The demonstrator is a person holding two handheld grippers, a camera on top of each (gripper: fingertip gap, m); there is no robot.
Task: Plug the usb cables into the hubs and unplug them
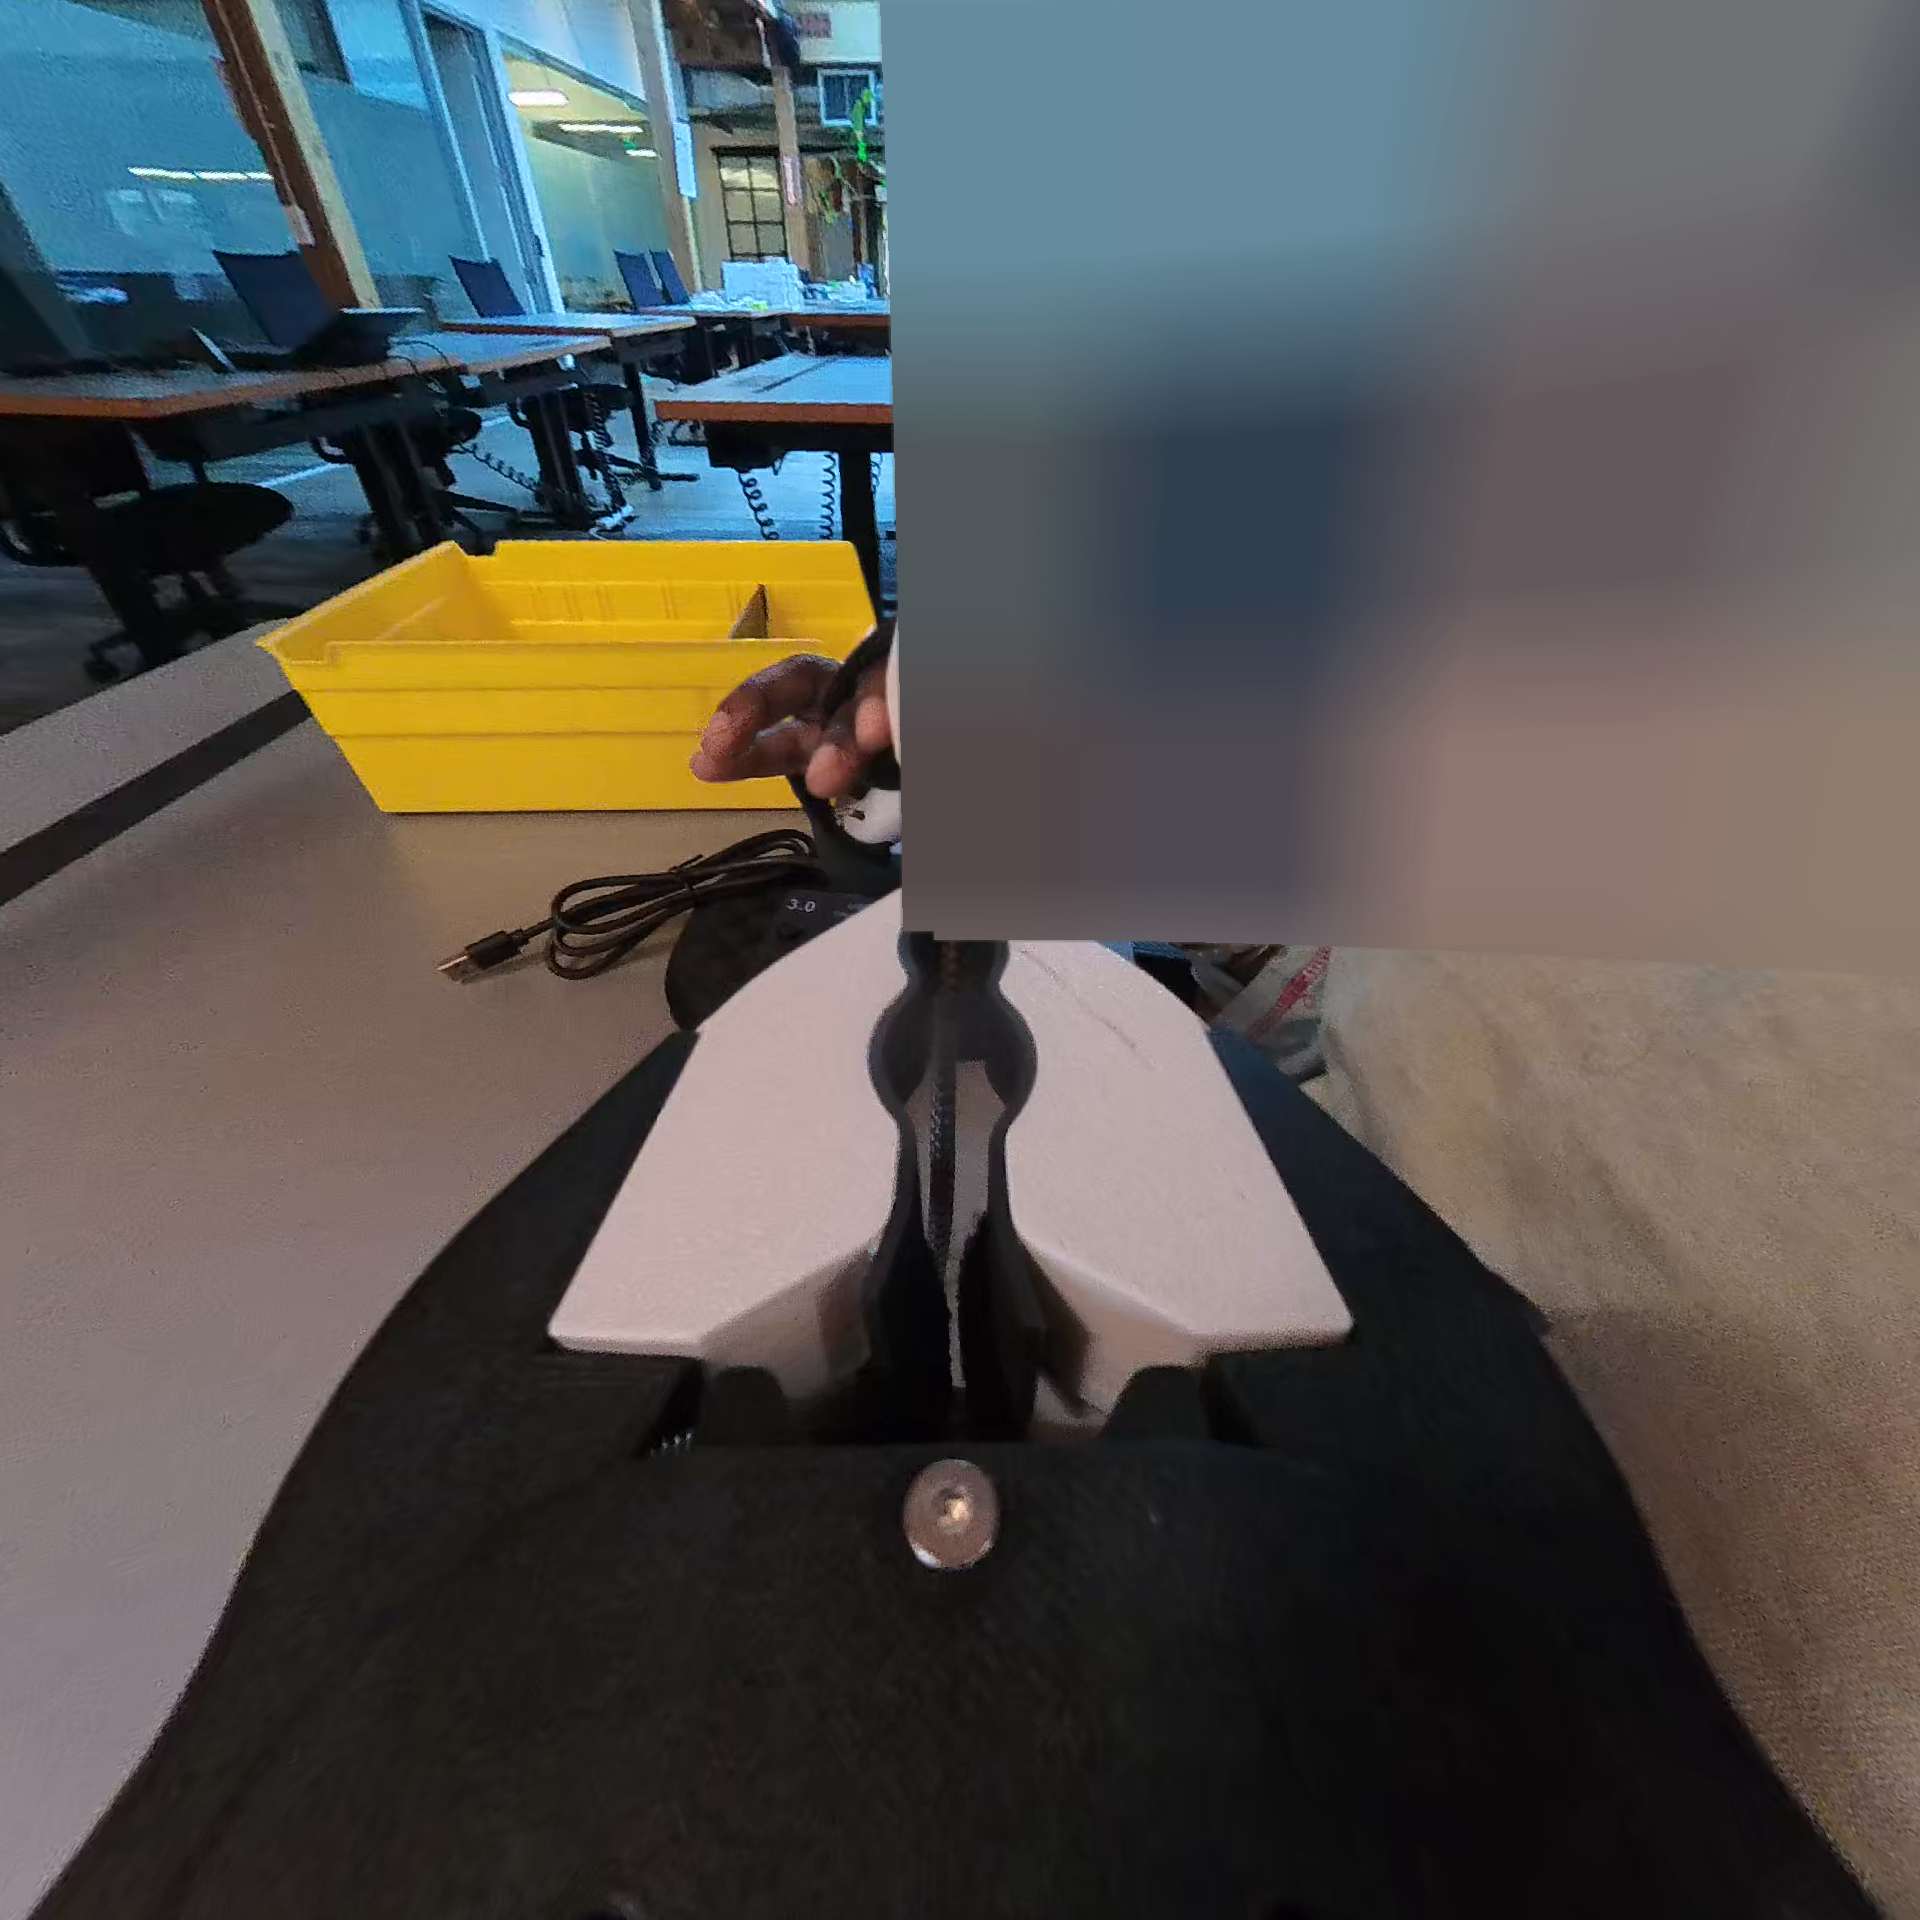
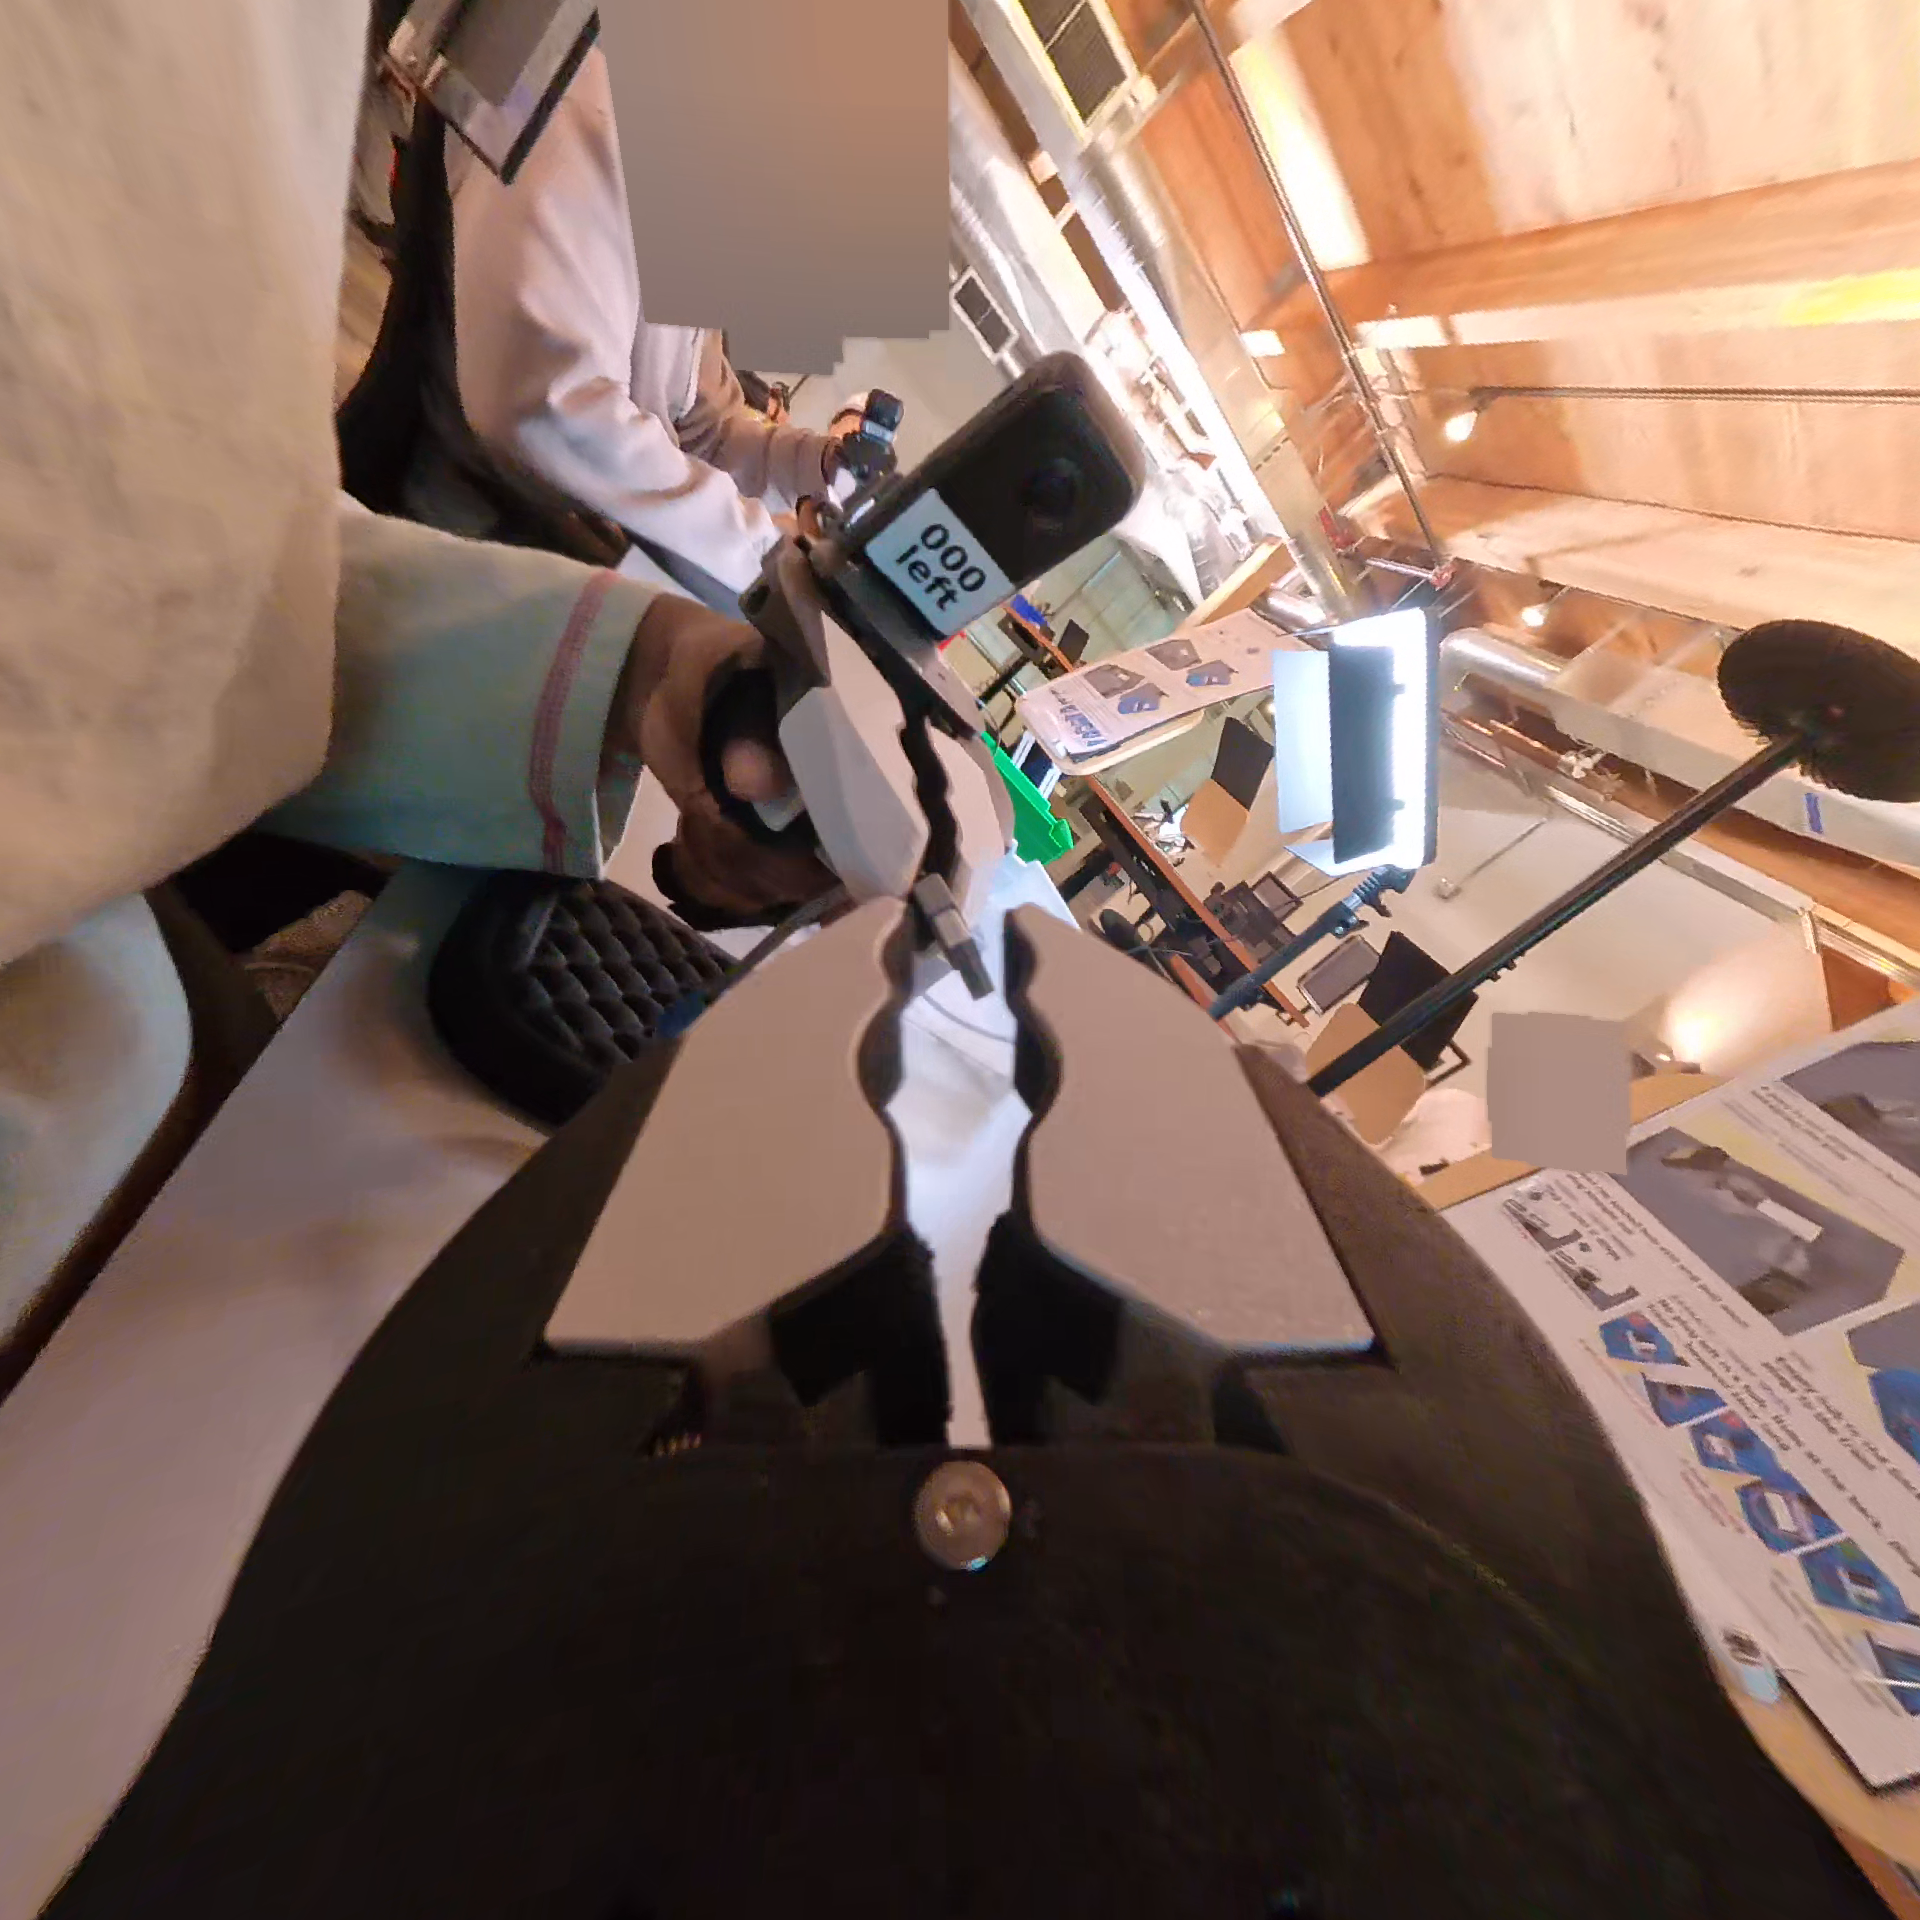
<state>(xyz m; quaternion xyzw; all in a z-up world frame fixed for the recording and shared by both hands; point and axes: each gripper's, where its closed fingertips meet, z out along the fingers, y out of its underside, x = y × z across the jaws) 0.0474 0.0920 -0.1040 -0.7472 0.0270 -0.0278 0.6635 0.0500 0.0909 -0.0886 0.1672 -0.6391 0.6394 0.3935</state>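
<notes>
Right now, left gripper (image 1: pixel 951 961) clamped shut on a braided cable (image 1: pixel 940 1143), gripped just behind its plug (image 2: pixel 961 951), which pokes out past the tips. Right gripper (image 2: pixel 954 920) parted a little and empty, its tips framing that plug without pinching it, as far as can be told. Dark hub (image 1: pixel 774 935) down on the table (image 1: pixel 260 1143), just beyond the left gripper and partly hidden by it; ports not visible from either view.

Probably the carry toward a port, so:
- keep the squeeze firm and close to the plug, to stop the cable swivelling
- square the plug's flat face to the port before pushing
- steady the hub with the right gripper, since a light hub would likely skid
- push straight, no rocking; for pulling out, same line backwards

Counted:
- two grippers
- two cables: the held one, plus one black coiled cable (image 1: pixel 644 904) loose on the table beside the hub
- one hub seen
- one yellow bin (image 1: pixel 561 717) further back, with a hand (image 1: pixel 790 717) in front of it
</notes>
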